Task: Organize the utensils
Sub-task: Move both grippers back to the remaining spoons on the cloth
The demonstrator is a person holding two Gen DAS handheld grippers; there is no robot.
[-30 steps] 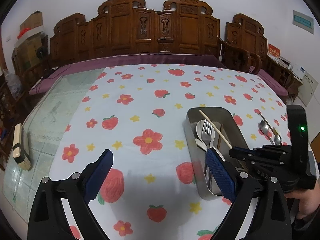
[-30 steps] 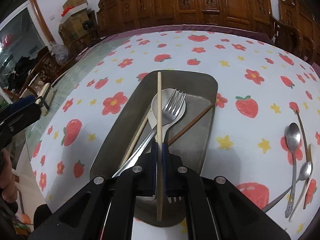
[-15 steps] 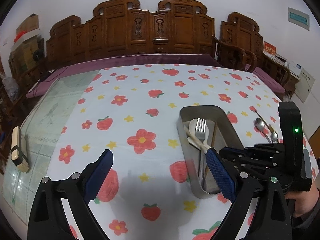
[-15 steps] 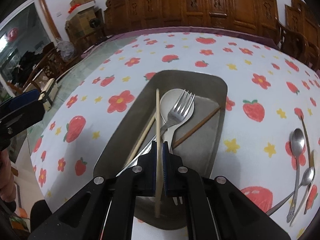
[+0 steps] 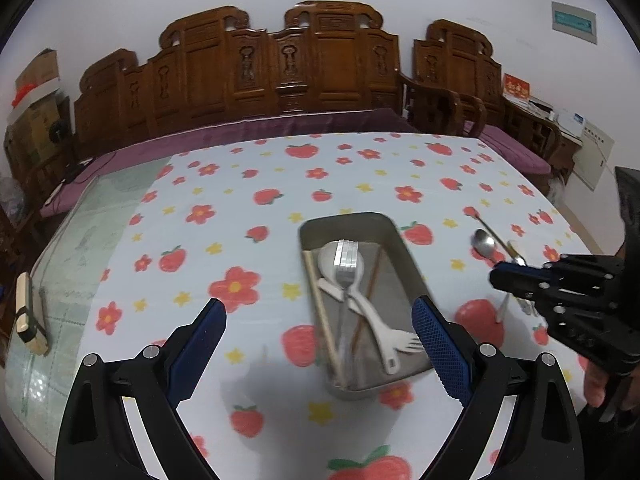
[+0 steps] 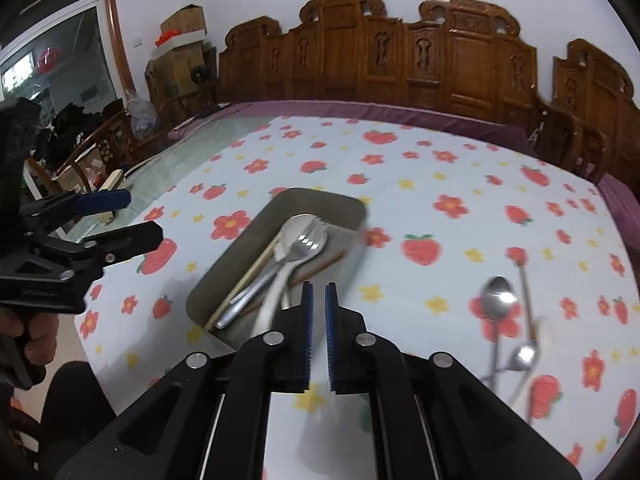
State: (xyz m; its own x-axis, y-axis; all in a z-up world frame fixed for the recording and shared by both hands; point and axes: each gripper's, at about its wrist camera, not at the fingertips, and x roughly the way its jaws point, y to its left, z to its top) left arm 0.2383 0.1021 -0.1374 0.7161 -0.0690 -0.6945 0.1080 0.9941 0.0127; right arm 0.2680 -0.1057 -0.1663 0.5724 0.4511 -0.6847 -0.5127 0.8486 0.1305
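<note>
a: now that the pale chopstick (image 5: 322, 312) lies in the metal tray (image 5: 404, 256) with the rest, what are your claws doing?

b: my right gripper (image 6: 318, 312) has just been parting its pads; a narrow slit shows between them and nothing is in it. my left gripper (image 5: 320, 344) is spread wide and empty, low in its own view, with the tray between its blue pads in the picture.

a: why so wide on the left?

b: i judge it's idle, only near the tray in case it needs steadying. it touches nothing that i can see.

a: what's in the tray?

b: a metal fork (image 6: 308, 240) over a white spoon (image 5: 332, 256), a darker chopstick (image 5: 370, 292) leaning along the right side, and a white fork (image 5: 384, 332) near the close end. all run lengthwise, so they fit the long tray.

a: and what's left?

b: loose pieces on the strawberry tablecloth (image 6: 440, 184), lower right of my right view: a large metal spoon (image 6: 498, 296), a smaller spoon (image 6: 520, 356) and a thin stick (image 6: 524, 292) beside them. they're blurred, so i can't count them surely. i'd guess they go next, and thin flat handles will want a careful pinch.
</note>
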